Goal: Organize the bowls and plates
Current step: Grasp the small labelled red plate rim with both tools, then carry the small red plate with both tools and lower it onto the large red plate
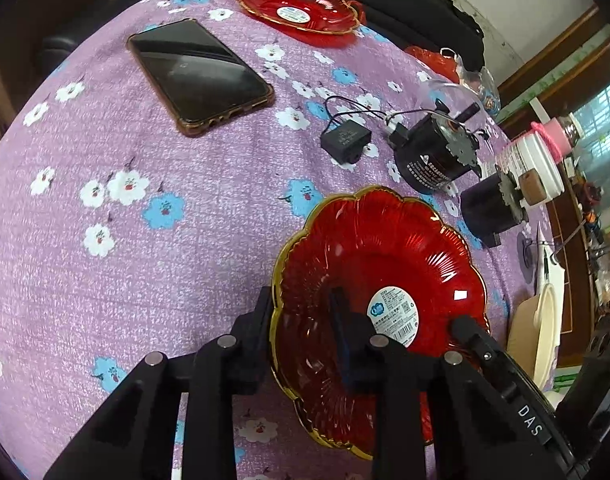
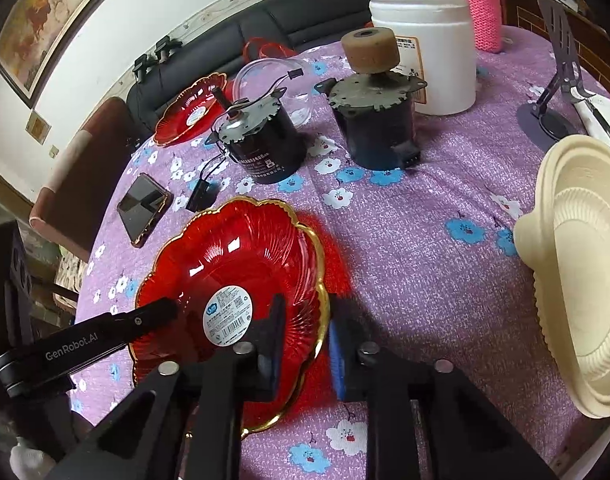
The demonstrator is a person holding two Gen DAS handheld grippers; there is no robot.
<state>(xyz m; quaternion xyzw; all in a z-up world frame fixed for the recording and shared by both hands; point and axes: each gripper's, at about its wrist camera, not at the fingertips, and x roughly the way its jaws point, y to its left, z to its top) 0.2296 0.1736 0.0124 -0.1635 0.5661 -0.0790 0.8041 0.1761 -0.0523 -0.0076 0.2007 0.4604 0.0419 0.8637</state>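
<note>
A red scalloped plate with a gold rim (image 1: 369,264) (image 2: 233,264) lies on the purple flowered tablecloth. My left gripper (image 1: 305,332) straddles its left rim, one finger outside, one inside. My right gripper (image 2: 305,336) straddles its right rim the same way. Both pairs of jaws stand slightly apart around the rim; whether they press on it I cannot tell. A second red plate (image 1: 301,6) (image 2: 189,110) sits at the far edge of the table. A stack of cream disposable bowls (image 2: 577,272) (image 1: 533,336) lies to the right.
A phone (image 1: 201,74) (image 2: 143,208) lies left of the plate. Two black motors (image 1: 433,156) (image 2: 265,140), (image 2: 377,120), a small black capacitor (image 1: 345,142), a white jar (image 2: 429,40), a clear bowl (image 2: 273,88) and a phone stand (image 2: 557,80) crowd the far right. A dark sofa stands behind.
</note>
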